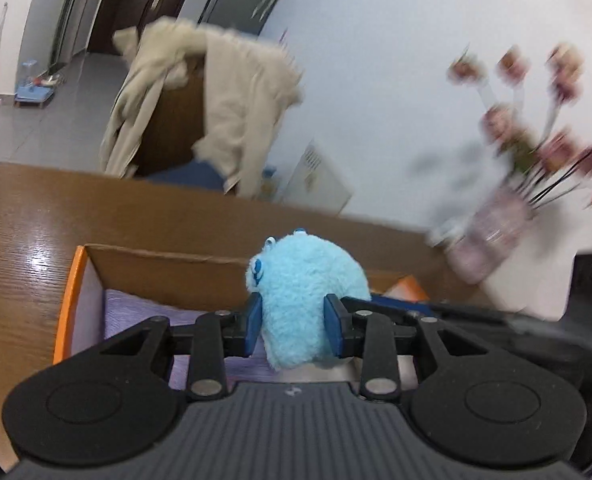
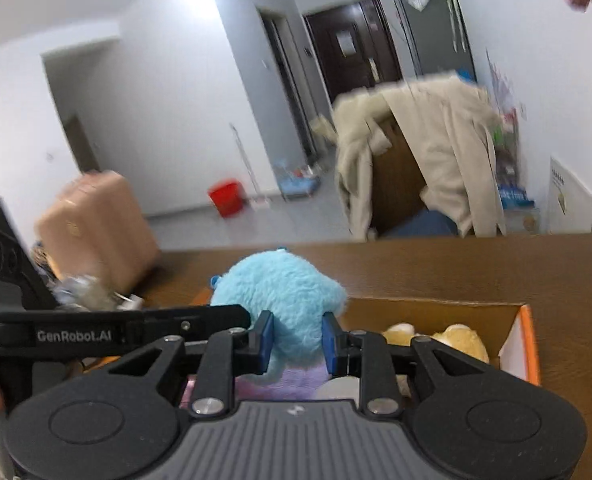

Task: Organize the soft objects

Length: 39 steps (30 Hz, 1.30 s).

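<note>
Blue plush toy (image 1: 304, 300) is sitting pinched between both grippers at once, held above the open cardboard box (image 1: 164, 276) on the wooden bench (image 1: 24, 240). The left gripper (image 1: 294, 326) is closing its blue fingers (image 1: 254, 322) on the toy's lower body, the fur bulging out around the pads, and the right gripper (image 2: 298, 342) is doing the same from its side, its fingers (image 2: 266, 340) pressing into the fluffy blue fabric (image 2: 284, 300). In the right wrist view the left gripper's black arm is reaching in from the left edge toward the toy. Inside the box a purple soft layer (image 1: 136, 312) is lying along the bottom, and tan plush pieces (image 2: 456, 340) are resting near its orange-edged far corner (image 2: 530, 344). A vase of pink flowers (image 1: 496, 236) is standing, blurred, near the box by the white wall. Behind the bench a beige coat (image 2: 428, 156) is hanging over a brown chair back.
</note>
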Each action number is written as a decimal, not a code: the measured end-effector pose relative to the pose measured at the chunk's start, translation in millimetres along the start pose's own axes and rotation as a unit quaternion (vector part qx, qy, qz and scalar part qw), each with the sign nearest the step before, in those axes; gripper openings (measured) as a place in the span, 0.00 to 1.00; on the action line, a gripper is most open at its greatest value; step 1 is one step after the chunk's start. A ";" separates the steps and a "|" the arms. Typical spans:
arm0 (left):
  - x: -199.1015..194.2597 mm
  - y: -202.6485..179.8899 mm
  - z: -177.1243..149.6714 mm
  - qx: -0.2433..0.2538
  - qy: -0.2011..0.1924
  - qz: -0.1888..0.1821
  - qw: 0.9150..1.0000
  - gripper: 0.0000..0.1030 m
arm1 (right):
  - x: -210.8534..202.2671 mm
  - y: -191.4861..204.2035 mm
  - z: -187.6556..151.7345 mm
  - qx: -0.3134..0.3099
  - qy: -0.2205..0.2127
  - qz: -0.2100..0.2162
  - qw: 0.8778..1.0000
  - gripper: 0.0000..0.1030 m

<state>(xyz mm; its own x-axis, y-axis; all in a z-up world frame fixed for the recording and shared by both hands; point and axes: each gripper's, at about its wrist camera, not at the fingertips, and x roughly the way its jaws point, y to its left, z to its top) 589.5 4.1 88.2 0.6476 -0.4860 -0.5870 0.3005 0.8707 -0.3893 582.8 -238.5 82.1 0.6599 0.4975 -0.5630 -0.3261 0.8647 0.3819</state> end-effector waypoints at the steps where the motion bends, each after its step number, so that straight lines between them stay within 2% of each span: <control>1: 14.4 3.9 0.0 0.001 0.020 0.013 1.000 0.32 | 17.9 -6.6 0.1 0.011 0.021 -0.005 1.000 0.24; 4: 49.0 14.5 -4.9 0.000 0.096 0.045 0.994 0.32 | 56.4 -24.9 -6.4 0.061 0.086 -0.011 0.994 0.24; 9: 53.0 20.2 -8.5 -0.004 0.105 0.037 0.994 0.36 | 59.0 -31.3 -18.3 0.074 0.098 -0.011 0.992 0.23; 13: 43.9 14.4 -8.3 -0.004 0.103 0.045 0.994 0.47 | 46.1 -22.8 -16.0 0.057 0.089 -0.028 0.994 0.22; 17: 3.0 -9.5 -0.6 0.018 0.072 0.055 0.996 0.52 | 4.1 -13.7 -2.7 0.036 0.056 -0.039 0.997 0.23; 19: -22.5 -19.5 2.2 0.029 0.050 0.061 0.996 0.58 | -24.4 -6.5 3.7 0.020 0.038 -0.044 0.998 0.24; 21: -51.6 -32.1 1.3 0.039 0.029 0.071 0.996 0.62 | -54.6 0.2 5.9 -0.005 0.023 -0.052 0.998 0.32; 23: -82.2 -44.0 -4.0 0.051 0.012 0.079 0.995 0.64 | -89.5 7.9 4.3 -0.037 0.010 -0.066 0.997 0.50; 25: -110.9 -55.5 -12.0 0.063 -0.003 0.091 0.994 0.73 | -123.1 10.7 -0.7 -0.057 -0.005 -0.075 0.996 0.55; 29: -167.6 -73.7 -31.8 0.078 -0.037 0.110 0.990 0.79 | -186.5 10.3 -14.6 -0.077 -0.029 -0.094 0.992 0.69; 32: -199.6 -83.1 -46.2 0.076 -0.055 0.119 0.988 0.80 | -224.0 5.9 -27.3 -0.075 -0.045 -0.101 0.991 0.70; 39: -244.4 -104.4 -88.5 0.065 -0.092 0.121 0.986 0.81 | -269.7 11.2 -54.1 -0.080 -0.072 -0.096 0.990 0.73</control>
<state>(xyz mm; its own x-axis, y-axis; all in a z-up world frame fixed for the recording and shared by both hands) 337.9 25.2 209.4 0.8238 -0.2510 -0.5083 0.2012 0.9677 -0.1518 364.6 -359.3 198.5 0.8056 0.3187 -0.4995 -0.2817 0.9477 0.1503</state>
